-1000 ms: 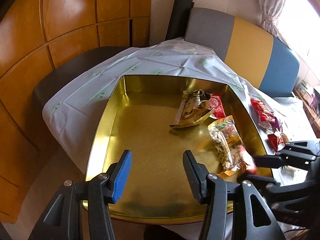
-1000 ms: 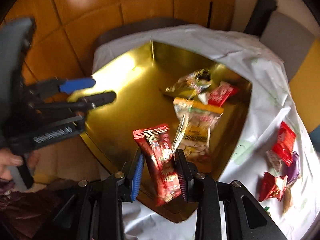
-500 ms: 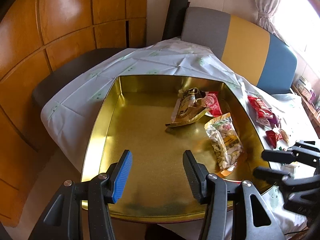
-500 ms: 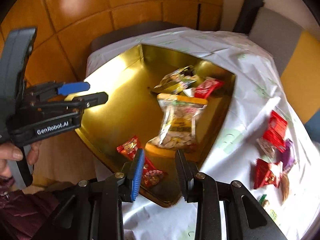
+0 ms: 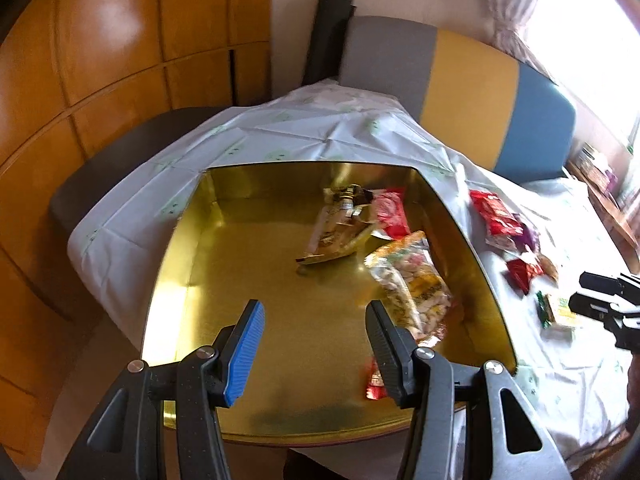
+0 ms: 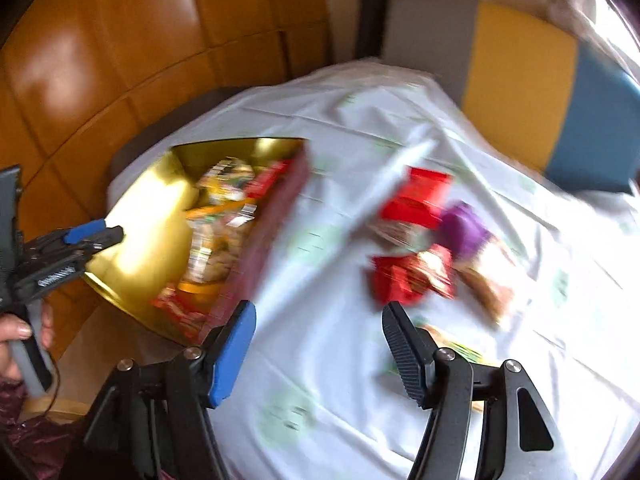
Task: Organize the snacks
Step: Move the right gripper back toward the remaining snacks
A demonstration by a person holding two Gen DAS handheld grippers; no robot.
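Observation:
A gold tray [image 5: 240,260] on the white tablecloth holds a brown-gold packet [image 5: 336,228], a red packet [image 5: 390,212], a peanut bag [image 5: 412,284] and a red snack bar [image 5: 374,380] at its near right corner, partly behind my finger. My left gripper [image 5: 314,312] hangs open over the tray's near part with nothing in it. My right gripper [image 6: 320,312] is over bare cloth to the right of the tray [image 6: 132,220]. Its jaws are opening with nothing between them. Just beyond it lie loose snacks: red packets [image 6: 416,196] [image 6: 408,276] and a purple one [image 6: 464,228].
A bench with grey, yellow and blue back cushions [image 5: 472,80] runs behind the table. Wooden wall panels [image 5: 100,60] stand to the left. A green-wrapped sweet [image 5: 556,312] lies near the right gripper [image 5: 608,300]. A hand [image 6: 16,332] holds the left gripper [image 6: 92,236].
The right gripper let the red snack bar drop into the tray's near corner, opened its jaws and swung right over the tablecloth toward the loose snacks. The left gripper barely shifted.

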